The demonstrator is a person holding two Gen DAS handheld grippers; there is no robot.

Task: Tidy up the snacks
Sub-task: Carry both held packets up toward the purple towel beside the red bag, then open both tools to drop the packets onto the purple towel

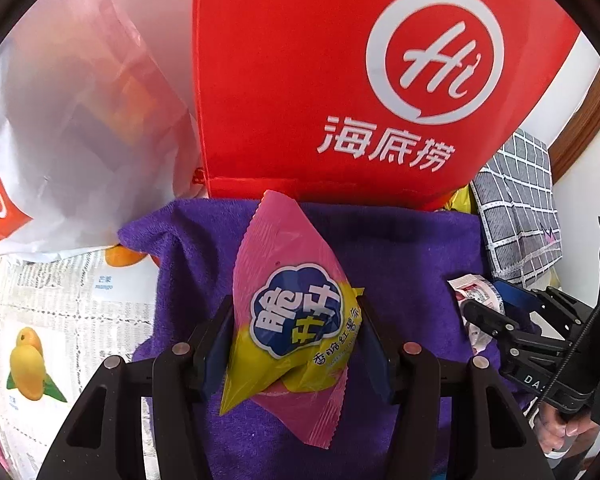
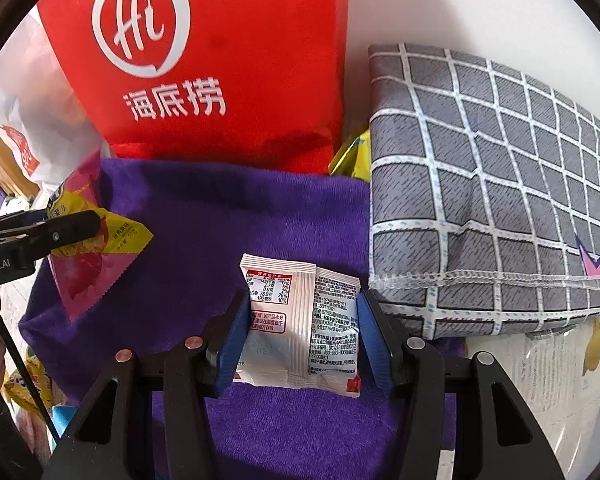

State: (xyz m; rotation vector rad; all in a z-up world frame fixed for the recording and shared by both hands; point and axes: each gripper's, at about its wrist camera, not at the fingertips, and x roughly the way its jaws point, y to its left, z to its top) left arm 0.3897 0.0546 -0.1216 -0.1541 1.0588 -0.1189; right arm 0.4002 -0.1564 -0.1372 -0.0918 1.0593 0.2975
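Over the purple towel (image 1: 400, 248), both grippers carry one snack each. Left gripper (image 1: 296, 344) clamps the pink-and-yellow packet (image 1: 296, 320) across its middle, tail hanging free. Right gripper (image 2: 298, 340) pinches the white packet (image 2: 300, 320) by its side edges, print facing up. Red bag (image 1: 300, 80) stands just behind; likely the towel serves as the sorting spot.

I see both views bright and evenly lit by soft daylight, colours vivid. The red bag (image 1: 340, 80) looks slightly overexposed, and the white plastic bag (image 1: 80, 100) at far left washes out. Shadows stay faint. Fisheye bending curves everything toward black rounded corners; edges blur mildly.
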